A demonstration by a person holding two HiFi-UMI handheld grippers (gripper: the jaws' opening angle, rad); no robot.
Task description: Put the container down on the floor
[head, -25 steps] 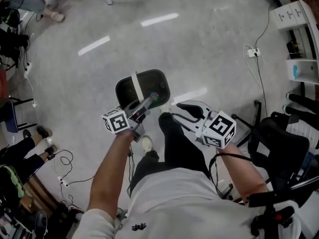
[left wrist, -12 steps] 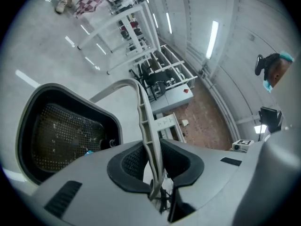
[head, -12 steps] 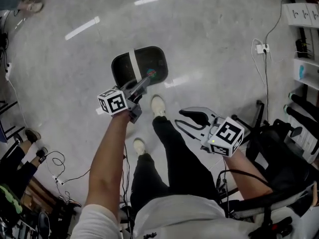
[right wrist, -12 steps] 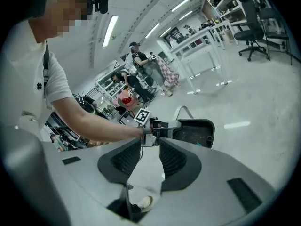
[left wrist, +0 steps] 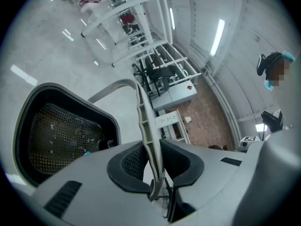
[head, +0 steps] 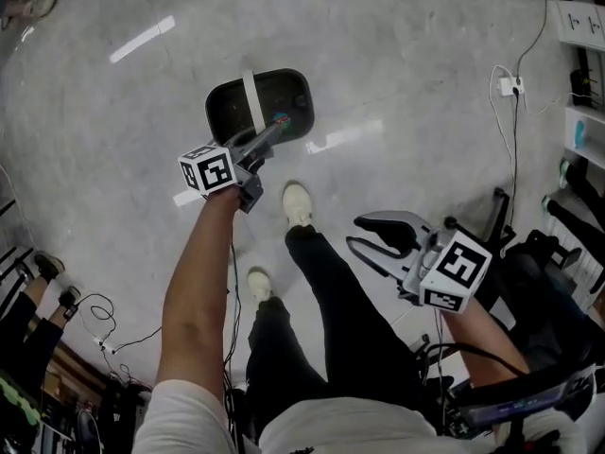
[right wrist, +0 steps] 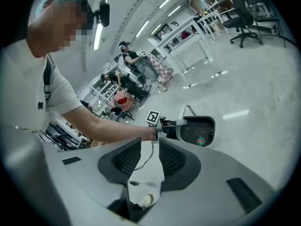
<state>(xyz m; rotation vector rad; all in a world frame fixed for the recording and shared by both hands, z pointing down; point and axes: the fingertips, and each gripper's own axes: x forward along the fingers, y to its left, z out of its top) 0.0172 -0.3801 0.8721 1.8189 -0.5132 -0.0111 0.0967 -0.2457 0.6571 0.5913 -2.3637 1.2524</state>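
Note:
A dark mesh container (head: pixel 282 110) with a pale grey bail handle (head: pixel 252 102) hangs out in front of me above the grey floor. My left gripper (head: pixel 271 138) is shut on that handle. In the left gripper view the handle (left wrist: pixel 146 119) runs between the two pads, and the container (left wrist: pixel 63 131) hangs tilted below and to the left. The right gripper view shows the container (right wrist: pixel 201 131) beyond my left gripper (right wrist: pixel 172 123). My right gripper (head: pixel 364 234) is held low at the right, open, with nothing between its jaws.
My legs and white shoes (head: pixel 298 202) stand on the floor just behind the container. A power strip with cables (head: pixel 511 86) lies at the right, near a white shelf (head: pixel 579 17) and a black office chair (head: pixel 558 263). More cables (head: pixel 109 334) lie at the lower left.
My left gripper and the container have moved forward and a little left. The right gripper has drifted right and back. My feet have stepped forward.

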